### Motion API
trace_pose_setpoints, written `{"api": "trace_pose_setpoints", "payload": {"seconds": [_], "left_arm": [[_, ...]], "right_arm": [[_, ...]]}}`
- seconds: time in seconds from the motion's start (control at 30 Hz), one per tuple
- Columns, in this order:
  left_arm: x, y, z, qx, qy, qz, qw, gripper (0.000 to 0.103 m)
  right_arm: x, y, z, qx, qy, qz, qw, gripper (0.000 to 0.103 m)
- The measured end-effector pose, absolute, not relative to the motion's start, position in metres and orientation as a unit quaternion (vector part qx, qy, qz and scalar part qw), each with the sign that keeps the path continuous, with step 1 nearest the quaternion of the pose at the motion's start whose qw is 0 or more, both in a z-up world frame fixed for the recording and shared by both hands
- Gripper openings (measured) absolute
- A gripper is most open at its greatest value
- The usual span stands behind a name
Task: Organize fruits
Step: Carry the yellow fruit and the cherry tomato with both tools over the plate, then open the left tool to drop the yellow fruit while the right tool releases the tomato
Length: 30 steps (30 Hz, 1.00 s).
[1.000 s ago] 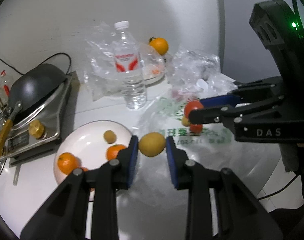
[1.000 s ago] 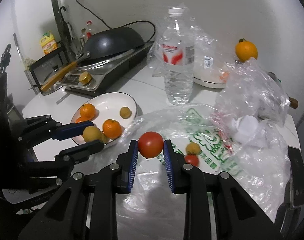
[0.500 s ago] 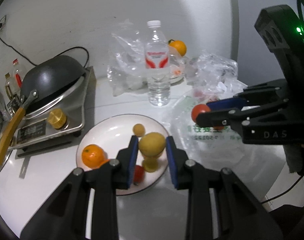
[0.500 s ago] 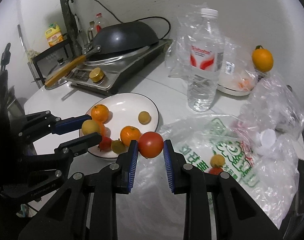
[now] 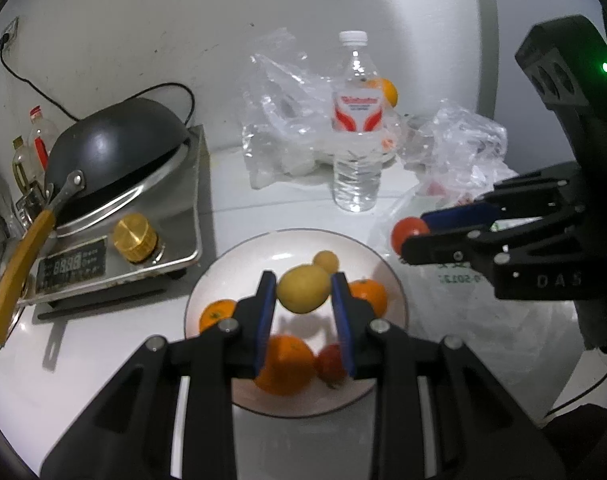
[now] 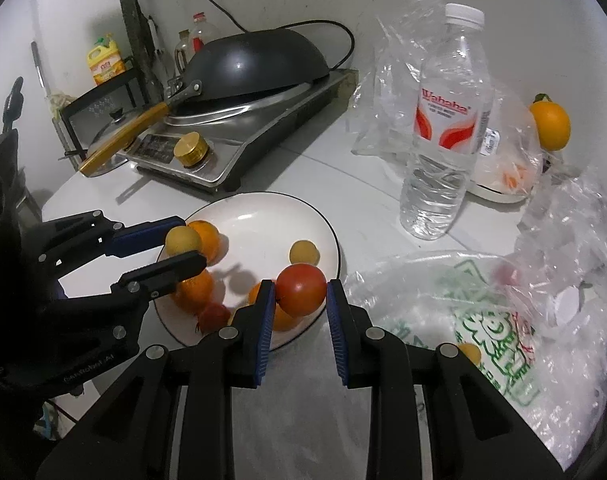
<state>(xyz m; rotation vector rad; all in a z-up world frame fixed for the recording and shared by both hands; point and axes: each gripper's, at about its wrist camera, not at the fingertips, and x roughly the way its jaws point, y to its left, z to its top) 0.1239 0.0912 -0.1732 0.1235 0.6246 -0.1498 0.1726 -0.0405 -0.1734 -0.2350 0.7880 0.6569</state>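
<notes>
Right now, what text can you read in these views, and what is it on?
"Wahaha": red label of the water bottle.
"DAS": side of the right gripper.
Stove display digits: blurred.
Green print on the plastic bag: unreadable.
Yellow bottle label: too small.

left tool [image 5: 303, 296]: black, blue pads | right tool [image 6: 299, 296]: same, silver screws
</notes>
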Motion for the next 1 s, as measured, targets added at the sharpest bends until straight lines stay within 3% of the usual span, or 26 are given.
{"api": "trace_pose_setpoints", "payload": {"seconds": [1.0], "left_arm": [[0.195,0.118,-0.219,0.112,0.345,-0.023,0.932,0.029]], "right_arm": [[0.236,0.026,-0.203,-0.126,0.403,0.328,0.845,0.028]]}}
